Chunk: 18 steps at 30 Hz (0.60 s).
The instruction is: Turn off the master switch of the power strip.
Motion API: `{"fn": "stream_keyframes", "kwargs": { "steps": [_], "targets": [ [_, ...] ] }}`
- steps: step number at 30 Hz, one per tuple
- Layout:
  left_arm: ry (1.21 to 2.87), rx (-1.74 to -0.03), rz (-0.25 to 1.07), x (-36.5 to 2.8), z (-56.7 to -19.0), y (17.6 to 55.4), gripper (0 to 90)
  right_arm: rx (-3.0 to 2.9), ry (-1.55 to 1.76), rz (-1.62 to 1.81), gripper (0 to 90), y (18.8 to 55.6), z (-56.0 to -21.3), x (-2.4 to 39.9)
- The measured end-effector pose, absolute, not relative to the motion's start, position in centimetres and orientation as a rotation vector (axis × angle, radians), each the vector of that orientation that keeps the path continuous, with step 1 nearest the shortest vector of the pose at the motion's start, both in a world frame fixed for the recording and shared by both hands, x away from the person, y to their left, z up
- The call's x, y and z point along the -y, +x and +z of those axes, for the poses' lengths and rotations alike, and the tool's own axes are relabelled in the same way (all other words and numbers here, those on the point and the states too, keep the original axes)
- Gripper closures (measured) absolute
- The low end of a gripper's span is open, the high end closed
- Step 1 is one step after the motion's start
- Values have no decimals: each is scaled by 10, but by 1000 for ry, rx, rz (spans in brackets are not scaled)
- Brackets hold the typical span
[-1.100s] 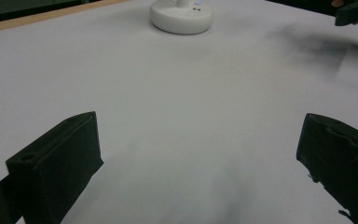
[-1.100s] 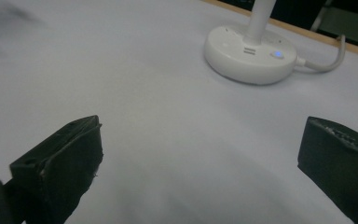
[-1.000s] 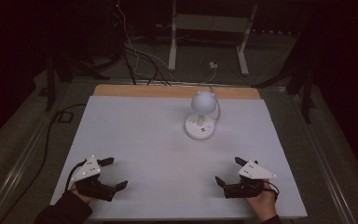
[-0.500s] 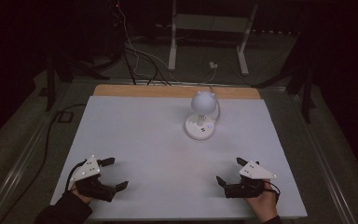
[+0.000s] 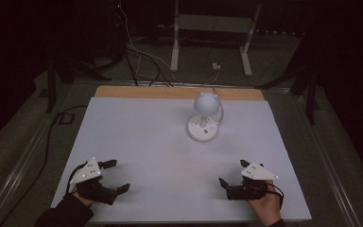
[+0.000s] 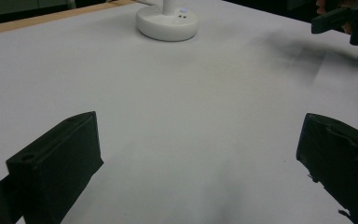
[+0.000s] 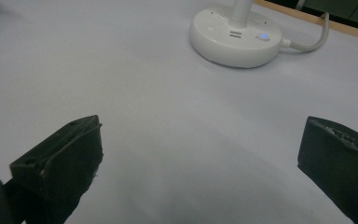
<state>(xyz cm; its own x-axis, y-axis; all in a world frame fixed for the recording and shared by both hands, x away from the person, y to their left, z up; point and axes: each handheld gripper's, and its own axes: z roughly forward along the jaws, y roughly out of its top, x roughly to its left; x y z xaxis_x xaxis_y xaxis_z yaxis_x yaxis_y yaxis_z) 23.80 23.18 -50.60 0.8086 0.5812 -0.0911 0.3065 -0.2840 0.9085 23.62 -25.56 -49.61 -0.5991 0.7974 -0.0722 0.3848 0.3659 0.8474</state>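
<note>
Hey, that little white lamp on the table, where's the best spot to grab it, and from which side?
Probably the thin upright stem between the round base and the ball-shaped head of the lamp. The base looks too wide and low for the jaws, and the head is round and likely to slip. Come in level from the near side with the right gripper, which is open; the cable leaves the base toward the far edge.

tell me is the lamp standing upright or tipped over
Upright: the lamp stands on its round base, flat on the table, globe head above the stem.
</note>
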Motion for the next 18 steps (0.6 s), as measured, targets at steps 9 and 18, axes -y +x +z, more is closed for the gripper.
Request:
{"fn": "stream_keyframes", "kwargs": {
  "steps": [9,18],
  "targets": [
    [1889,-664,296,-231,-505,238,4,-2170,1064,1153,0,237,-484,252],
    [1893,-656,290,-230,-505,237,4,-2147,1066,1200,0,243,-466,250]
  ]
}}
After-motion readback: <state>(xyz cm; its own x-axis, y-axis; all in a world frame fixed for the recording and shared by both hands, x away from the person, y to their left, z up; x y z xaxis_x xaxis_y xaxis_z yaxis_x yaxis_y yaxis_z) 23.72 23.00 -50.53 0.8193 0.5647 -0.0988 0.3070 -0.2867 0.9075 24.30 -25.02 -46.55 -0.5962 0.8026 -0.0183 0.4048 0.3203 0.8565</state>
